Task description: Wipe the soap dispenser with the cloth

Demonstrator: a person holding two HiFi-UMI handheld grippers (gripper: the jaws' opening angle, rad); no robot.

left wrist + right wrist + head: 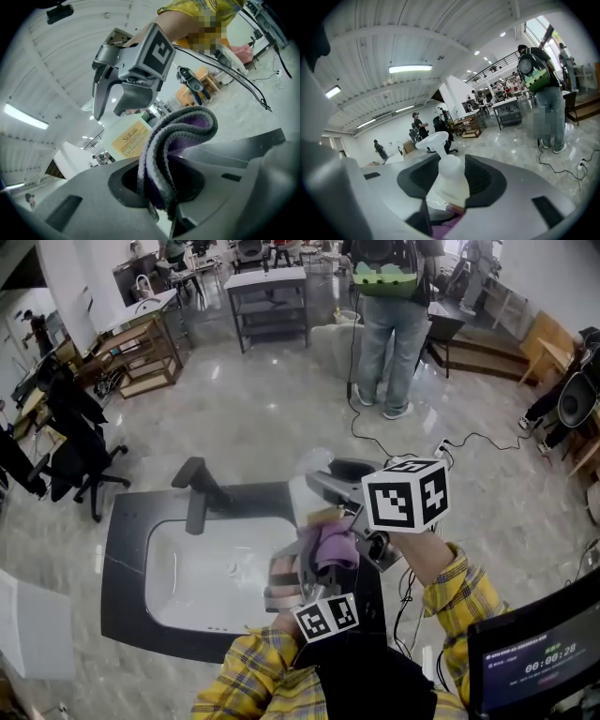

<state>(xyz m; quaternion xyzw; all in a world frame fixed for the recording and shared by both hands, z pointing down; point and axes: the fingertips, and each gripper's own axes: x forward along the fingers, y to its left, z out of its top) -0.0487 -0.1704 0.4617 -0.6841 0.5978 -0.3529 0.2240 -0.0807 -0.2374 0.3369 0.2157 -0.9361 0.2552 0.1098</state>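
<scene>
A white soap dispenser (312,495) with a yellow label (129,138) is held in the air over the right end of the sink counter, with my right gripper (339,507) shut on its body. In the right gripper view the pump head (432,140) and bottle (449,180) stand between the jaws of the right gripper (447,187). My left gripper (305,573) is shut on a folded purple and grey cloth (333,545), which lies against the lower part of the bottle. The cloth (180,136) loops up out of the left gripper (161,190), just in front of the label.
A dark counter (127,549) with a white basin (202,573) and a black faucet (197,493) lies below left. A person (389,324) stands beyond, cables trail on the floor (412,451), an office chair (75,446) is at left, a screen (539,662) at lower right.
</scene>
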